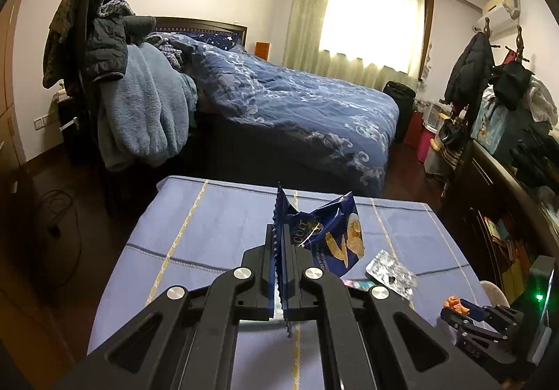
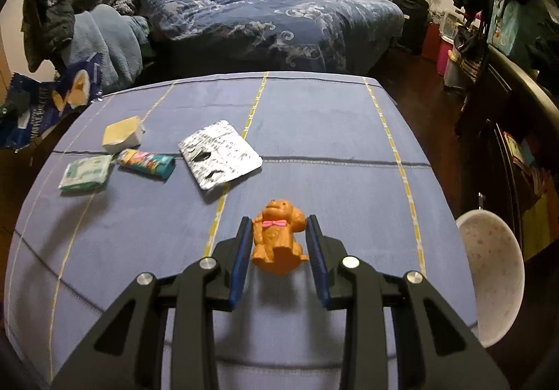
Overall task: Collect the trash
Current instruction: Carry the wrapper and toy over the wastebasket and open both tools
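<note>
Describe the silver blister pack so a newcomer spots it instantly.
Start at the blue-clothed table in front of the bed. Near its middle, beyond the orange toy dog, lies the blister pack: flat, crinkled silver foil, unlike the colourful packets to its left.

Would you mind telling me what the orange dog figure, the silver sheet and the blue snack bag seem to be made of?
Orange dog figure: probably moulded plastic or rubber, smooth with a slight sheen, one solid colour apart from a pink bow. Silver sheet: looks like foil, a used blister pack, shiny, printed, with torn holes. Blue snack bag: thin printed plastic film, glossy, crumpled, with a serrated seal edge.
</note>
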